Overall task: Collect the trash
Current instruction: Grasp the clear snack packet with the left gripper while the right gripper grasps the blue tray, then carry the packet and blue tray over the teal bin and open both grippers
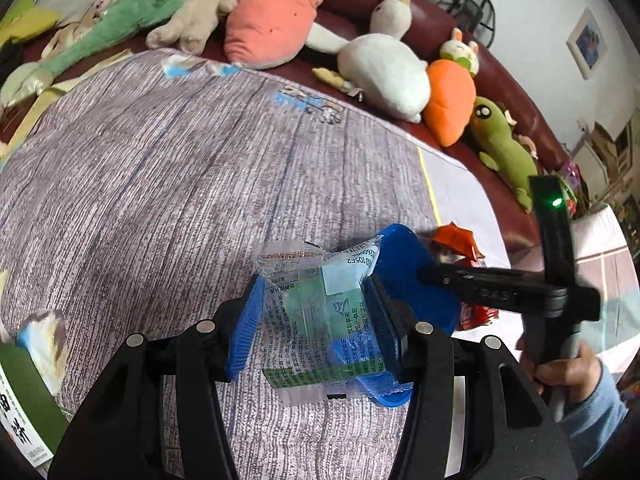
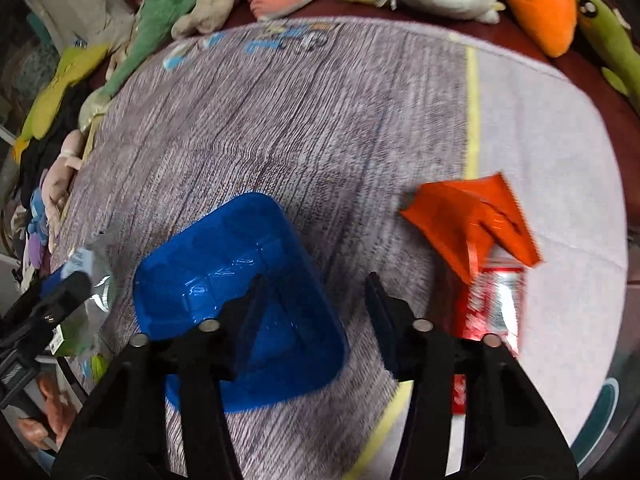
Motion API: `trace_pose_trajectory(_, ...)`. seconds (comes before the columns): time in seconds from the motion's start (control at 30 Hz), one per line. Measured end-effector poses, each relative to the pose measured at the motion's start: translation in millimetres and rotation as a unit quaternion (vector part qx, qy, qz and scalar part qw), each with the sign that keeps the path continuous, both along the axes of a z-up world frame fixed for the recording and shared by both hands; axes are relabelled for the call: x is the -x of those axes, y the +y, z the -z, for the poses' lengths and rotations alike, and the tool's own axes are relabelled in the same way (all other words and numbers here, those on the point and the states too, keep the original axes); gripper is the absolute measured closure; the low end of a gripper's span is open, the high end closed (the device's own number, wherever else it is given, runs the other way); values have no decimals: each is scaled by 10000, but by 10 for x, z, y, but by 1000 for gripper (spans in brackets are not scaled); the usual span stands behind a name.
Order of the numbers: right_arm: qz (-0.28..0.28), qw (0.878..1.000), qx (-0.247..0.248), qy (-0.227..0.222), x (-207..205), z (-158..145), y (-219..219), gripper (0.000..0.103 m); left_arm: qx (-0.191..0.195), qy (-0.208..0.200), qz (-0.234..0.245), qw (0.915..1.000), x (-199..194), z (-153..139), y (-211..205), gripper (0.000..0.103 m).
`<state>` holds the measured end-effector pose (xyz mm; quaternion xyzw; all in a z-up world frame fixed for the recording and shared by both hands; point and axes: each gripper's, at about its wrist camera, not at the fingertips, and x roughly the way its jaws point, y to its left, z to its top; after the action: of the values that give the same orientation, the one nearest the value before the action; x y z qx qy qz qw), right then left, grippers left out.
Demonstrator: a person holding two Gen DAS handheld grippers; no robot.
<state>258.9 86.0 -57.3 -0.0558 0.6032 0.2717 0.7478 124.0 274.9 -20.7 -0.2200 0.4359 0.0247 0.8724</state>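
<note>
Upright, clear wrapper (image 1: 320,312) pinched by left hand-held gripper (image 1: 316,320), right hand-held gripper (image 2: 316,320) part-open, empty, above blue bin (image 2: 240,300).

Home living room: sofa (image 1: 500,76), plush toys (image 1: 384,68).

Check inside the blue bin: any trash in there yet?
The blue bin looks empty: only its glossy bare floor shows. The right claw covers its near part, so that part can't be checked.

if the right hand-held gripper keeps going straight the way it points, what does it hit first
Probably the tablecloth: the right hand-held gripper points at the bare strip between the blue tray and the red can. Its left finger overlaps the tray's edge, so it might clip that; depth is unclear.
</note>
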Motion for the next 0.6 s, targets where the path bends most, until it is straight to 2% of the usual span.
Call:
trace_pose_trajectory(0.1,-75,9999,87,77,12,143,53,86,50,44,-33,10000,1,36,13,50)
trace_pose_trajectory(0.17,-54,9999,80,-78,51,74,24,92,51,54,-24,10000,-2,42,-8,50)
trace_pose_trajectory(0.37,203,9965,138,-801,140,-339,-263,94,106,-80,119,9998,24,-46,-175,50)
trace_pose_trajectory(0.6,725,9884,178,-1325,306,-831,-942,94,116,-201,581,9980,14,-173,-659,50)
